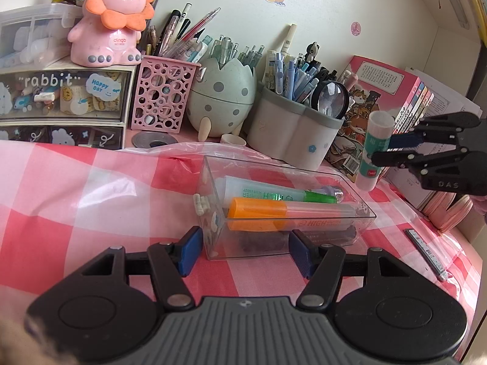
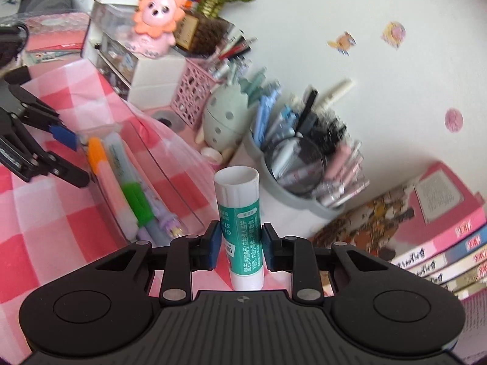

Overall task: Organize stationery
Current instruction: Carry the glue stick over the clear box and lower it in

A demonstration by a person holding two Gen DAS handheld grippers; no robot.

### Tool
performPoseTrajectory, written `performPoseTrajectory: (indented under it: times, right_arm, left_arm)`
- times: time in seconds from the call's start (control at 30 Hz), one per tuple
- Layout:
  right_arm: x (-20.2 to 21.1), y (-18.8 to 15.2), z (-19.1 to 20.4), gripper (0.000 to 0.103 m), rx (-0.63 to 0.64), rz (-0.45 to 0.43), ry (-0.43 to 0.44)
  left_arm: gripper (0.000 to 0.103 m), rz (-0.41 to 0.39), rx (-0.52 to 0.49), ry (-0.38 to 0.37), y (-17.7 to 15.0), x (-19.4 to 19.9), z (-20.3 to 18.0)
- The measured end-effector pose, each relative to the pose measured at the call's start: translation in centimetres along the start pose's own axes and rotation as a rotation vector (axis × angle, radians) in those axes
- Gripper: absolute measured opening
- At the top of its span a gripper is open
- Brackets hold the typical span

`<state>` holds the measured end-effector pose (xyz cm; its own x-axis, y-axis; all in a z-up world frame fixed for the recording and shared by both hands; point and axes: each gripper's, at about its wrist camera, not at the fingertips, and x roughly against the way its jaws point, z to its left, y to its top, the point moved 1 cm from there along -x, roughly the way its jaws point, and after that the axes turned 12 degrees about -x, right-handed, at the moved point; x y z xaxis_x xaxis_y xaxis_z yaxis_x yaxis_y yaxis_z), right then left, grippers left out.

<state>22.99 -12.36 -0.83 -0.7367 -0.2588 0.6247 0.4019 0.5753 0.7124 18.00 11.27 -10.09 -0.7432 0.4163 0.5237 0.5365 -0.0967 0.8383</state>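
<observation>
A clear plastic box [image 1: 363,211] lies on the pink checked cloth [image 1: 61,213]. Inside it are an orange highlighter [image 1: 258,210], a green highlighter [image 1: 274,193] and a purple pen [image 2: 164,222]. My left gripper [image 1: 245,251] is shut on the box's near end, one blue pad on each side wall; it also shows at the left of the right wrist view [image 2: 74,158]. To the right of the box, a white and green glue stick [image 1: 376,149] hangs upright above the cloth. My right gripper [image 2: 240,245] is shut on the middle of the glue stick [image 2: 242,228].
Along the back wall stand a "rabbit" drawer unit [image 1: 61,94] with a pink lion figure [image 1: 115,15], a pink lattice pen cup [image 1: 161,94], an egg-shaped holder [image 1: 220,97] and a grey holder [image 1: 292,133] full of pens. Books [image 1: 380,97] are stacked at right. A dark flat strip [image 1: 426,252] lies near the right edge.
</observation>
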Motion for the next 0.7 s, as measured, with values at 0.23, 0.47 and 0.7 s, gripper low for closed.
performPoseTrajectory:
  times: [0.23, 0.47, 0.7]
  right_arm:
    - [0.9, 2.2, 1.9, 0.028, 0.055, -0.023, 0.065]
    - [-1.2, 4.0, 5.0, 0.028, 0.138, 0.03, 0.117]
    - [-3.9, 5.6, 6.9, 0.028, 0.163, 0.095, 0.179]
  left_arm:
    - [0.036, 0.0, 0.0, 0.0, 0.0, 0.0, 0.0]
    - [0.036, 0.0, 0.0, 0.0, 0.0, 0.0, 0.0]
    - [0.036, 0.0, 0.001, -0.001, 0.0, 0.0, 0.0]
